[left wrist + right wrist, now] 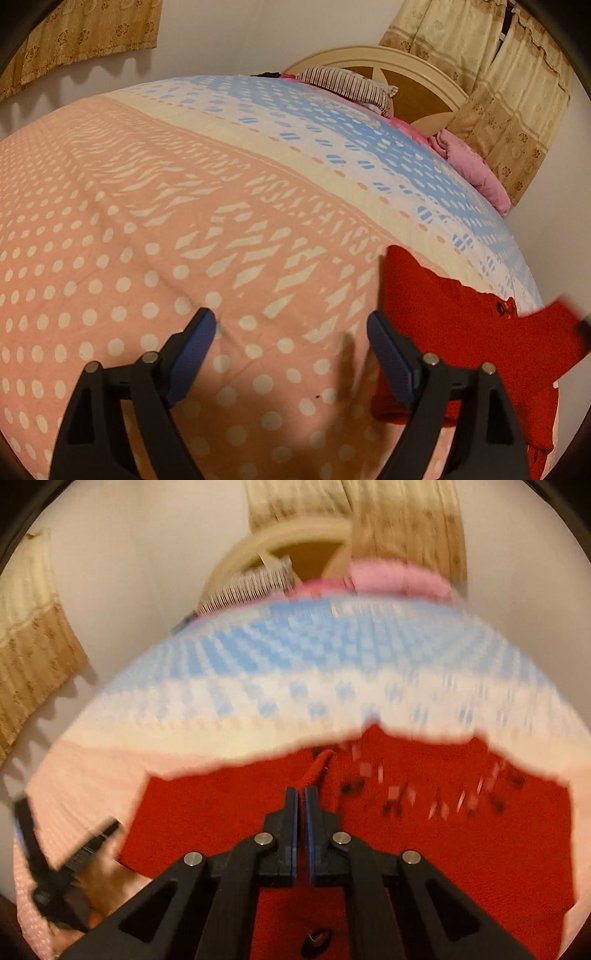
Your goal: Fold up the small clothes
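Note:
A red knitted garment lies on the pink part of the bedspread, just right of my left gripper. That gripper stands open over bare bedspread, its right finger at the garment's left edge and nothing between its pads. In the right wrist view the red garment fills the foreground, with small dark buttons and pale tags across it. My right gripper is shut, and a raised red fold of the garment runs into its fingertips. The left wrist view shows the garment's right flap lifted. The left gripper appears blurred at the lower left.
The bedspread is pink with white dots, then cream, then blue. At the head of the bed are a striped pillow, a pink blanket and a wooden headboard. Patterned curtains hang behind on the right.

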The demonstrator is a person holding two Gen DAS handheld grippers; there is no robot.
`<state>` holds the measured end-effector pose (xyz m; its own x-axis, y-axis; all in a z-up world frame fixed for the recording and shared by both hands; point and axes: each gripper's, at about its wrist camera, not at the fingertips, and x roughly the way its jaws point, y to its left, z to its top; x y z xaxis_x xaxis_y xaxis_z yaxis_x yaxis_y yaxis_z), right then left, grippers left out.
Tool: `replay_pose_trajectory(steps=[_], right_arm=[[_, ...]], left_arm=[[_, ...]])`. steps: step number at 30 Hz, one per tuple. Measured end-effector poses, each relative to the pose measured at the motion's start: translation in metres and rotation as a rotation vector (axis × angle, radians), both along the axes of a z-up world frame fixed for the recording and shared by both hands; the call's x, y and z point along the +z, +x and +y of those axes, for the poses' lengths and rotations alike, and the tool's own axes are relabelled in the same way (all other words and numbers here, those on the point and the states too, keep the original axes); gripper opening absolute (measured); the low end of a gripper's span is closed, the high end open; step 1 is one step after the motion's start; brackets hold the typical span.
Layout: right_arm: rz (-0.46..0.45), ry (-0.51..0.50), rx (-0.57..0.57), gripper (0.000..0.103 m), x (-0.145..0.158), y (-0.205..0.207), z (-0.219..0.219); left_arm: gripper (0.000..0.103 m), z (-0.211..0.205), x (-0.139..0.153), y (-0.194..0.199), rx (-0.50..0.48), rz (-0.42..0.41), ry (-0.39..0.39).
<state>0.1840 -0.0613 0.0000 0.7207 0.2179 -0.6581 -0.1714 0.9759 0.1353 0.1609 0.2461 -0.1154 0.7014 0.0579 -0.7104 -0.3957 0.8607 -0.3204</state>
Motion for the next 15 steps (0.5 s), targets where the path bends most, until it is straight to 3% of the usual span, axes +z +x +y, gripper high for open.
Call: replay_pose_trajectory(steps=[4, 7, 11, 15], right_arm=[[-0.126, 0.000, 0.014, 0.003, 0.060, -0.011, -0.007], [-0.198, -0.031, -0.011, 0.003, 0.086, -0.023, -0.026], [-0.228, -0.065, -0.081, 0.003, 0.095, -0.031, -0.072], [-0.179, -0.082, -0.185, 0.003, 0.072, -0.030, -0.131]], left_arm=[[0.087, 0.000, 0.000, 0.001, 0.002, 0.005, 0.008], [0.087, 0.000, -0.001, 0.002, 0.003, 0.008, 0.013], [0.087, -0.001, -0.001, 0.003, 0.001, 0.013, 0.023], [0.087, -0.001, -0.001, 0.003, 0.001, 0.018, 0.031]])
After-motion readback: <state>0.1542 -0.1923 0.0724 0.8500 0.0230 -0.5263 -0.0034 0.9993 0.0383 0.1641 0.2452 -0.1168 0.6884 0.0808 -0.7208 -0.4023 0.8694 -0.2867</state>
